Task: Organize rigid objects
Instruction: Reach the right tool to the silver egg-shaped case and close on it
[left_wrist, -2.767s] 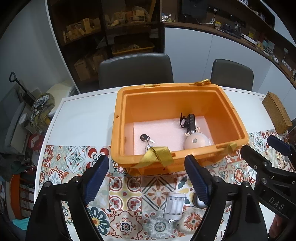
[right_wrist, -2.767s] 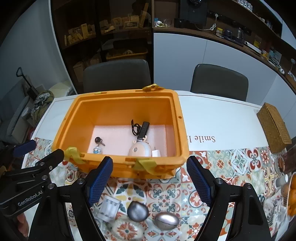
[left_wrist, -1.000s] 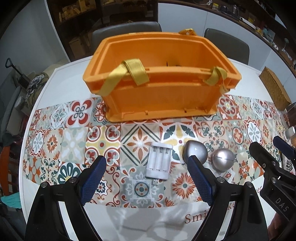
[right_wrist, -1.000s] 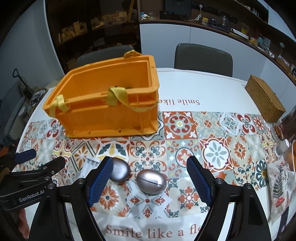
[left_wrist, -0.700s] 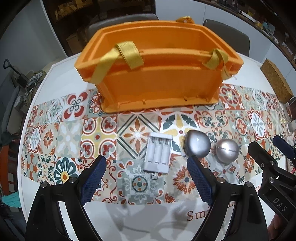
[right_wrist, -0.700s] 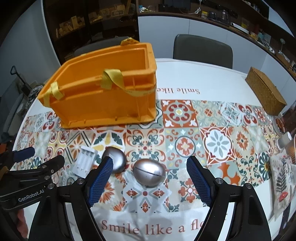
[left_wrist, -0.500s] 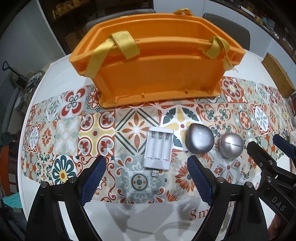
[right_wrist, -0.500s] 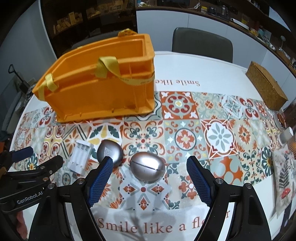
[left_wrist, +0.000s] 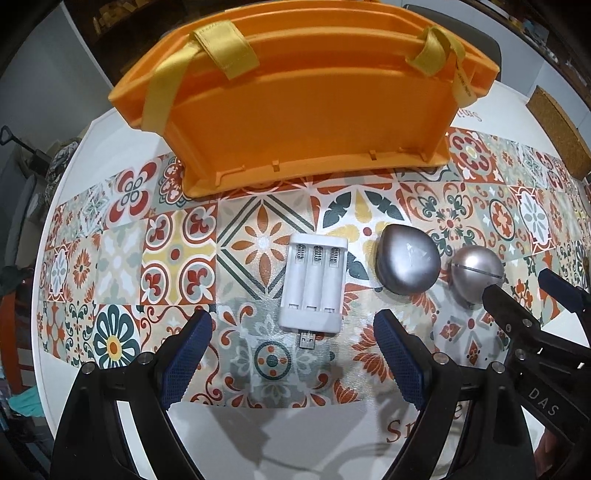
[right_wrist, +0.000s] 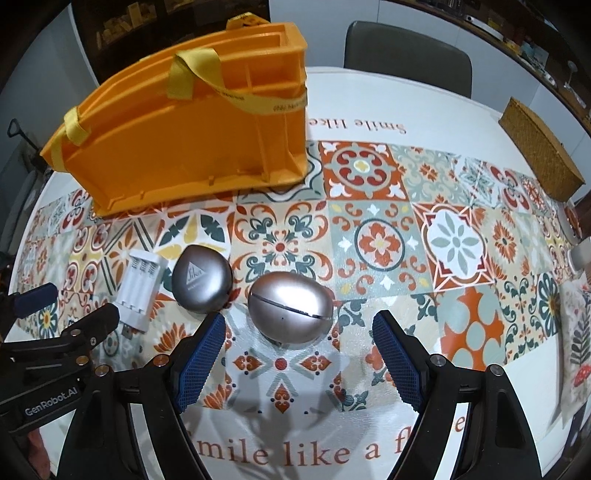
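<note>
Our left tool gapes wide and empty, just short of the white plastic three-slot battery charger, which lies flat on the tiled table. Our right tool is equally open and empty before the silver egg-shaped metal case. The charger looks light and stiff; we would pinch its long sides. The egg seems slick, so we would grip its widest girth. The orange plastic crate waits beyond.
</note>
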